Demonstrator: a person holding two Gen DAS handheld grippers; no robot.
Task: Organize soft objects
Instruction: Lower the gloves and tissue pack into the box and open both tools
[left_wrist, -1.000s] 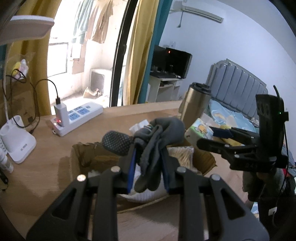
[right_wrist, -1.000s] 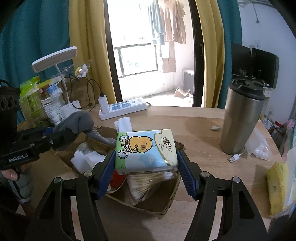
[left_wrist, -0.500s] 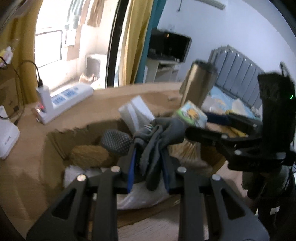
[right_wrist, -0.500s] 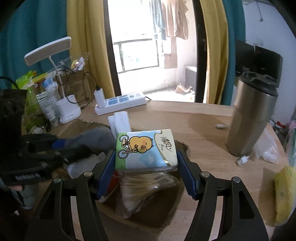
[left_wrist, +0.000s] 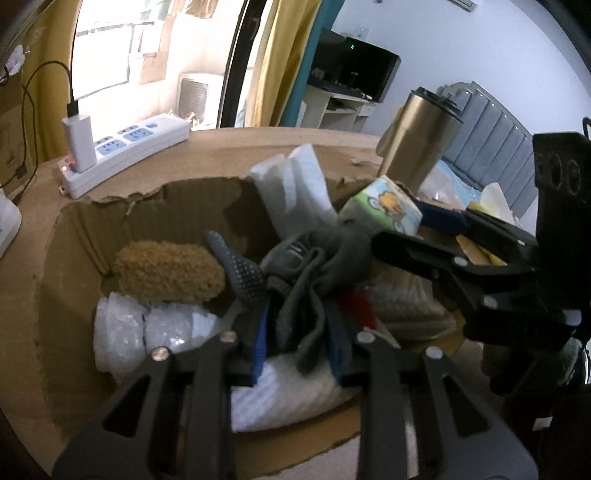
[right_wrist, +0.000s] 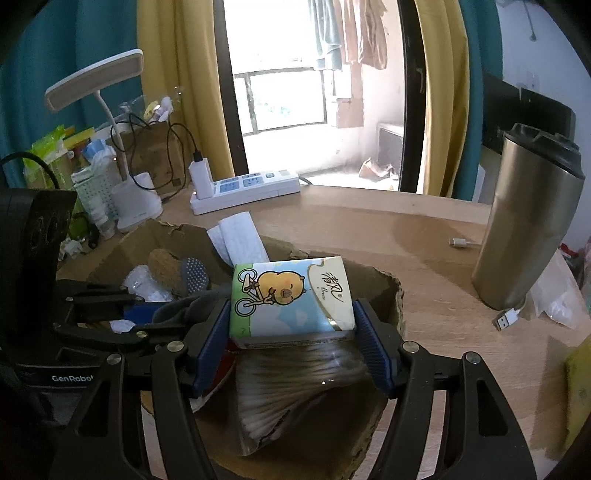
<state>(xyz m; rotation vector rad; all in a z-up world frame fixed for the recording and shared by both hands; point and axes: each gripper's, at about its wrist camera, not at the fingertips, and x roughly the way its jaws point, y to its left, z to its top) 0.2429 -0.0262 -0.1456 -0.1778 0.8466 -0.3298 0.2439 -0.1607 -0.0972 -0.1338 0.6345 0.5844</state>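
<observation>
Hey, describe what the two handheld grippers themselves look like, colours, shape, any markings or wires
Both are black plastic scissor-style frames with triangular cut-outs and silver rivets at the joints. The left gripper and right gripper each carry ribbed blue pads on the inner faces of their fingers. The left one's body reads "GenRobot" in white, and a black cable arcs from its top.
</observation>
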